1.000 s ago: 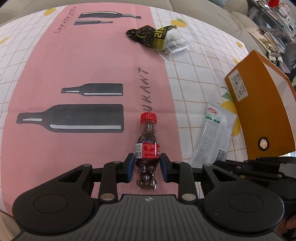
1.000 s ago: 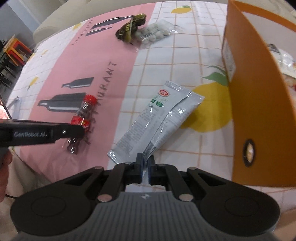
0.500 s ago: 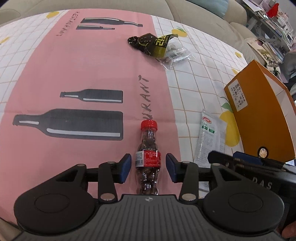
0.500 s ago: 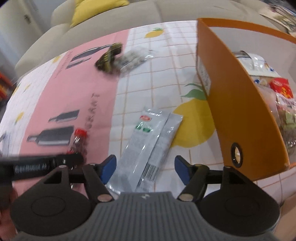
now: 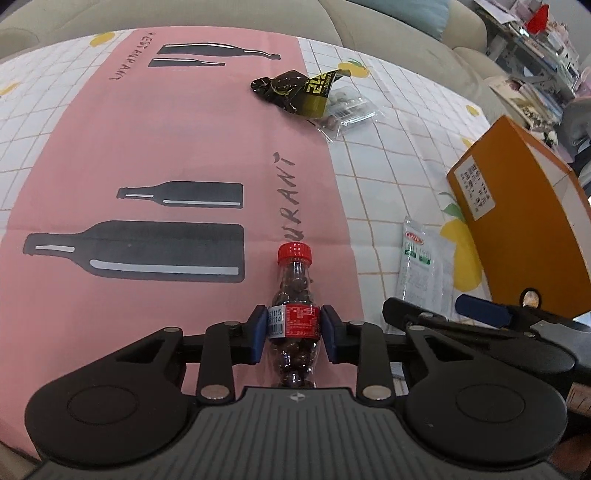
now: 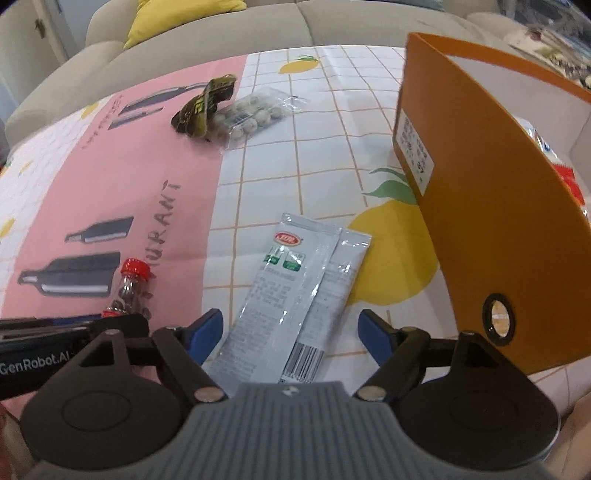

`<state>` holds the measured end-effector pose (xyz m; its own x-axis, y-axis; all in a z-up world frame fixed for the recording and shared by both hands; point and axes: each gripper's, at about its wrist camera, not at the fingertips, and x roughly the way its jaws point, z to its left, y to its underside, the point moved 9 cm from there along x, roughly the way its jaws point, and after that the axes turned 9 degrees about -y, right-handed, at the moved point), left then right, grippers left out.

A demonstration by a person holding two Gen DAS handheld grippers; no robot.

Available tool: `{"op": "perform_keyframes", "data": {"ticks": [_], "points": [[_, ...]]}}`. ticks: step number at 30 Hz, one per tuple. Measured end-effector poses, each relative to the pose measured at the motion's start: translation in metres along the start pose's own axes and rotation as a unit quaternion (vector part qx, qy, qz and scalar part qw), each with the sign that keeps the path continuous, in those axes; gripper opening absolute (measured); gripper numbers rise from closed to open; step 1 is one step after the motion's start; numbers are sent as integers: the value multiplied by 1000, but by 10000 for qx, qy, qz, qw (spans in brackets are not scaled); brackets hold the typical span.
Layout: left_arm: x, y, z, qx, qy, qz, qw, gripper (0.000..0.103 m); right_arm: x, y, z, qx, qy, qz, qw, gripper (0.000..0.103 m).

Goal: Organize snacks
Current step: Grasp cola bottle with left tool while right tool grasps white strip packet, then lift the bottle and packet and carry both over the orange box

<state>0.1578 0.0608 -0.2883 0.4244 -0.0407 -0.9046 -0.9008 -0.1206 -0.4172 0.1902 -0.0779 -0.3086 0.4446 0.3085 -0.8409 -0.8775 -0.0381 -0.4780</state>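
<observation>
Step in hand: a double pick-up is judged to be under way, one snack per gripper, with the box as the likely goal.
Left gripper (image 5: pixel 294 334): its blue pads have just been closing and are now pressed on the labelled waist of the small candy bottle (image 5: pixel 294 295), which lies on the pink strip of the tablecloth (image 5: pixel 184 129), red cap pointing away.
Right gripper (image 6: pixel 291 334): its jaws have just been opening and stand wide apart; the silver sachets (image 6: pixel 295 295) lie flat between them, untouched by either pad.
Next move: the right jaws would need lowering over the sachets' near end and closing; thin flat film is judged hard to pinch. The bottle would need lifting.
Orange box (image 6: pixel 498 221): one, just beside the sachets, open-topped, packets seen inside.
Counts, near: one bottle; two sachets, overlapped.
Counts, far: one dark green-and-yellow packet (image 6: pixel 205 105), touching one clear bag of pale round sweets (image 6: pixel 255 114).
Beyond: a sofa (image 6: pixel 221 40) with a yellow cushion (image 6: pixel 184 16).
</observation>
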Motion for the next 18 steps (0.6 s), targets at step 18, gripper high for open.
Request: {"op": "perform_keyframes", "data": {"ticks": [18], "points": [[-10, -9, -4, -137, 89, -125, 9998, 34, -4, 4, 13, -553, -149, -182, 9982, 52]]}}
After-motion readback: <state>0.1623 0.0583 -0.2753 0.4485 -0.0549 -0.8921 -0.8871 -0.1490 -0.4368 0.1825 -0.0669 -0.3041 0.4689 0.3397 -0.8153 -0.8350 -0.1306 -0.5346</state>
